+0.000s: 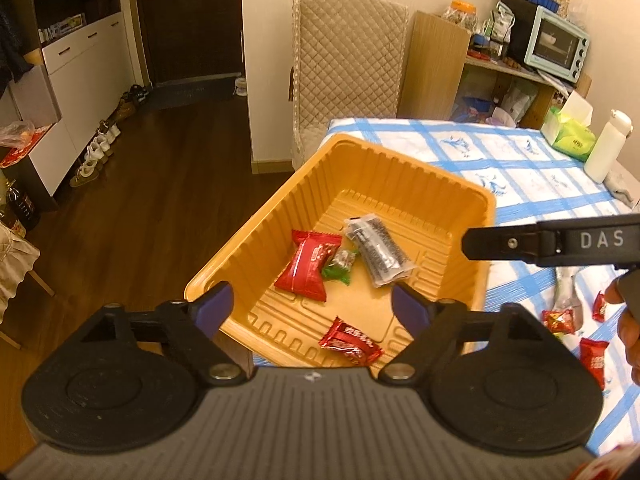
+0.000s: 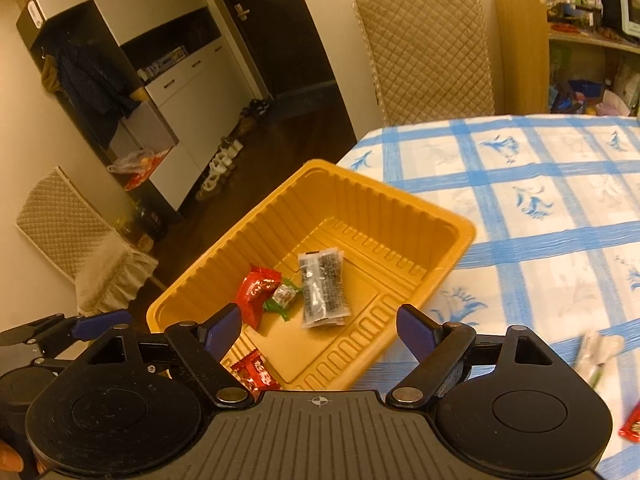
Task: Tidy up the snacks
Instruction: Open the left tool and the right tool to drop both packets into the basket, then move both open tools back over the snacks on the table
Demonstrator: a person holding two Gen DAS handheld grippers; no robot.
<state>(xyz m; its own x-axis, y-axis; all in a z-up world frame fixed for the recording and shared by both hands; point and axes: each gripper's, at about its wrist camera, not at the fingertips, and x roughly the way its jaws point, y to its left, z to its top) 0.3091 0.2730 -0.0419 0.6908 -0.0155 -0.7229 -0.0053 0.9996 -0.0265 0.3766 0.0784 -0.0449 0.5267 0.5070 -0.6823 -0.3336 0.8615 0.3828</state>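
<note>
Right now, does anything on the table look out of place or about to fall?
Yes: the orange tray sits askew at the table's corner, partly overhanging the edge above the floor. Several red snack packets lie loose on the tablecloth.

I saw a glossy, ribbed orange plastic tray (image 1: 404, 172) holding shiny red foil wrappers (image 1: 306, 266). The counter wore a blue-checked cloth (image 2: 540, 184). My tongs (image 1: 312, 304) were matt black plastic.

1. In the right wrist view, the red snack packet (image 2: 253, 372) nearest the tray's (image 2: 400, 200) front wall is half hidden behind a gripper finger.
2. Right of the tray, another red packet (image 2: 632, 426) is cut by the edge.
</note>
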